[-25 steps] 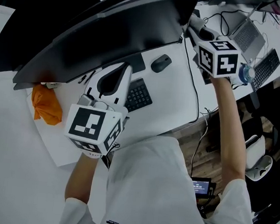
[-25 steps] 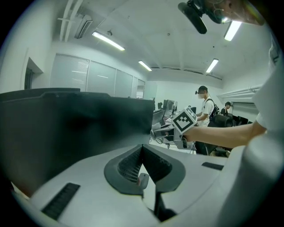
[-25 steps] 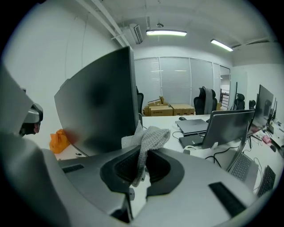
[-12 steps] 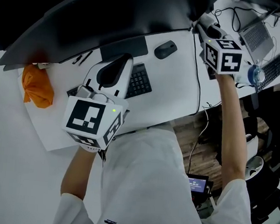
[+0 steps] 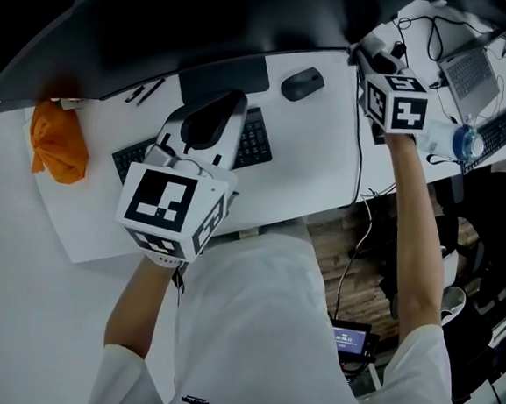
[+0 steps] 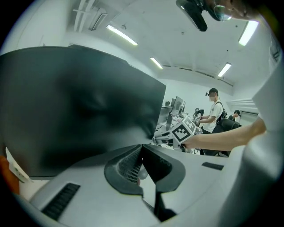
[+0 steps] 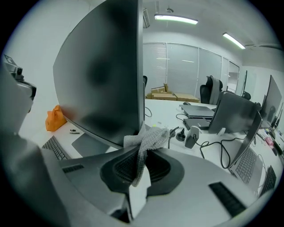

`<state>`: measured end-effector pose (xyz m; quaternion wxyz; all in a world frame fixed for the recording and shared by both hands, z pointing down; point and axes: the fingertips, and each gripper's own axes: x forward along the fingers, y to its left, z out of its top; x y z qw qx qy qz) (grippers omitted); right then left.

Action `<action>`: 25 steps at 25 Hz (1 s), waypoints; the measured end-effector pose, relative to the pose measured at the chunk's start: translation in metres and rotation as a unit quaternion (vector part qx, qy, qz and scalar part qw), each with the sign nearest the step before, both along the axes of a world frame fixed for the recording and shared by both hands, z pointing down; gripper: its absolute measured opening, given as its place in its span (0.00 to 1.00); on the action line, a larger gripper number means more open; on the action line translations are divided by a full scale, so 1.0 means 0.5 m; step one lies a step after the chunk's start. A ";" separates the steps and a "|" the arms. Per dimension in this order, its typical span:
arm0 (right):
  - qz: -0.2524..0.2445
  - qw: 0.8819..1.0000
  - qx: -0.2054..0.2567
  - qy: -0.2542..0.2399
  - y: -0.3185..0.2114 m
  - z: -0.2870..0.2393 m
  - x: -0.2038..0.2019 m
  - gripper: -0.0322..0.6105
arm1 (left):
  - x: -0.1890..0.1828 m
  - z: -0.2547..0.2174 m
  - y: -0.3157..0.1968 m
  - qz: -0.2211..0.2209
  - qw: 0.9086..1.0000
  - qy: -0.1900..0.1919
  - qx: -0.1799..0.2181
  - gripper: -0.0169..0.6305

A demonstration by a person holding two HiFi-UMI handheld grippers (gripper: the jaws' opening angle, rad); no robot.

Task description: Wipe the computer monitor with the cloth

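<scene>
Nearest the person, the left gripper (image 6: 142, 153) is held above the keyboard (image 5: 257, 140) near the desk's (image 5: 327, 159) front edge. Its jaws are drawn together, and nothing of the task is seen between them. Farther back, a mouse (image 5: 301, 84) lies below the monitor's (image 7: 100, 75) lower edge, and an orange crumpled thing (image 5: 57, 143) lies towards the desk's left edge.

At the monitor's right edge, near its lower corner, the right gripper (image 7: 141, 153) is clamped on the grey waffle-weave cloth (image 7: 150, 139). A small bunch of the cloth is left sticking out past the jaw tips, just beside the dark screen; whether it is touching cannot be told.

The wipe is judged to be only starting, since the cloth is still at the edge. The bunch should be pressed lightly against the glass so that the hard jaw tips are kept off it. Long overlapping strokes should be drawn across from this edge. The monitor could be steadied by the free left gripper if it is seen to rock.
</scene>
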<state>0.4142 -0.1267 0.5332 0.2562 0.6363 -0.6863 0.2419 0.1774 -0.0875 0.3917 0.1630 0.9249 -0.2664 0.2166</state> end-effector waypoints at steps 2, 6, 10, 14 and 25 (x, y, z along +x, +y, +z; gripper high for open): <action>-0.002 1.000 -0.006 0.001 0.002 0.017 -0.001 0.09 | -0.004 0.010 0.004 -0.004 1.000 0.001 -0.007 0.05; 0.009 1.000 -0.006 -0.020 0.004 0.041 0.002 0.09 | -0.010 0.020 0.009 -0.007 1.000 0.002 -0.011 0.05; 0.020 0.999 -0.014 -0.024 0.004 0.067 0.004 0.09 | -0.019 0.033 0.018 -0.015 1.000 0.007 -0.022 0.05; 0.045 0.997 -0.026 -0.064 0.009 0.095 0.004 0.09 | -0.033 0.048 0.033 -0.022 0.999 0.006 -0.034 0.05; 0.038 0.996 -0.031 -0.077 -0.002 0.117 -0.057 0.09 | -0.065 0.056 0.029 -0.032 0.999 0.004 -0.035 0.05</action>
